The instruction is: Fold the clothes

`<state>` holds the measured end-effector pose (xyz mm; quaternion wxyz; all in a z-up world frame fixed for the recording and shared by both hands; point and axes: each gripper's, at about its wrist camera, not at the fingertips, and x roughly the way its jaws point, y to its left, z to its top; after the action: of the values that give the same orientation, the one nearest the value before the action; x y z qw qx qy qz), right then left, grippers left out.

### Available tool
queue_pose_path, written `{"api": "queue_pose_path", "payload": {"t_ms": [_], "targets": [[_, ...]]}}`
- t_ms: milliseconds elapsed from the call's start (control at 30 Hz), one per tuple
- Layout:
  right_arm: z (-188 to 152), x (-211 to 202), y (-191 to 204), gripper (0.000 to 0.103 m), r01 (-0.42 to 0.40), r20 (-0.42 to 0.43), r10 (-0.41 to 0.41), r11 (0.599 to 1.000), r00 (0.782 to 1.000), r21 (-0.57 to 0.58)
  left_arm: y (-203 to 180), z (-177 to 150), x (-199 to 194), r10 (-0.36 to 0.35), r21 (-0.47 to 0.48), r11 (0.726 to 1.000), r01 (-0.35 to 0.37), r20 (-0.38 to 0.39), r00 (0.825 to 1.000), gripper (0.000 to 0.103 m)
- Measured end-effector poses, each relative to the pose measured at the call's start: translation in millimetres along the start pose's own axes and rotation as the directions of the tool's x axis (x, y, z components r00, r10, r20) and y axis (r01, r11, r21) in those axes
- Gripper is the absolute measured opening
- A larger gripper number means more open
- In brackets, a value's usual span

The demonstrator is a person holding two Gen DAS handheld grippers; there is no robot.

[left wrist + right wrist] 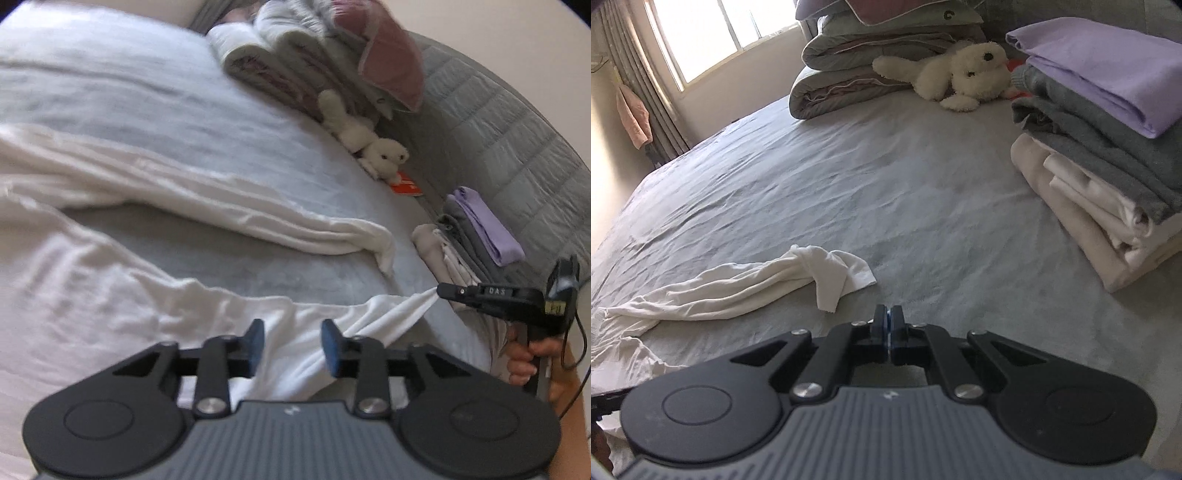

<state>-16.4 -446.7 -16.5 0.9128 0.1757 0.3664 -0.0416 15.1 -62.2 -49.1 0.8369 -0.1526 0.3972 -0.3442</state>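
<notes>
1. the white garment (pixel 122 295) lies spread and rumpled over the grey bed sheet (pixel 155 96), filling the left and lower middle of the left wrist view; in the right wrist view one long sleeve (pixel 746 284) trails across the lower left of the frame.
2. the right hand-held gripper (pixel 441 290), at the right edge of the left wrist view, is clenched on a pinched corner of the white garment, and the cloth pulls taut into a point at its tip.
3. the left hand-held gripper (pixel 293 347) at the lower middle stands released, its blue pads (pixel 330 345) apart with white fabric between and under them; the pads do not seem to press on it.
4. the fabric looks thin, light and very soft: it should drape, wrinkle and slide easily on the sheet, so a hold at a hem edge or corner is likely best, pinching one layer only.
5. the right hand-held gripper's finger carries small pale letters that look like "das", though this is uncertain; a yellow tag beside it is unreadable.
6. folded clothes (pixel 1108 122), lilac on top, sit at the right; a white plush dog (pixel 960 74) lies at the upper middle.
</notes>
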Motion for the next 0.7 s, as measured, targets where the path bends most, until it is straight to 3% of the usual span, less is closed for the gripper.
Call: {"api": "queue_pose_path", "payload": {"t_ms": [100,200,400,600,700], "targets": [[0.6,-6.4,-3.1,0.001,-0.004,0.01,0.003,1.0,1.0,0.012,-13.2,-5.1,-10.0,0.016,0.14,0.99,-0.017,0.014,1.0,0.043],[2.9,-13.8,-4.6,0.001,-0.009,0.027,0.009,1.0,1.0,0.021,-32.5,-18.1,-16.9,0.049,0.318,0.946,-0.058,0.036,0.998,0.044],[5.9,-27.6,-2.8,0.001,-0.009,0.049,0.007,1.0,0.999,0.023,-70.2,-50.0,-21.1,0.029,0.603,0.796,-0.059,0.06,0.998,0.044],[4.4,-32.9,-0.4,0.001,-0.009,0.056,0.008,1.0,0.998,0.016,-96.6,-73.4,-5.0,0.101,0.746,0.647,-0.159,0.124,0.987,0.044],[5.3,-32.6,-0.7,0.001,-0.011,0.056,0.01,1.0,0.998,0.023,-109.3,-87.6,4.9,0.141,0.809,0.546,-0.217,0.166,0.976,0.044]]}}
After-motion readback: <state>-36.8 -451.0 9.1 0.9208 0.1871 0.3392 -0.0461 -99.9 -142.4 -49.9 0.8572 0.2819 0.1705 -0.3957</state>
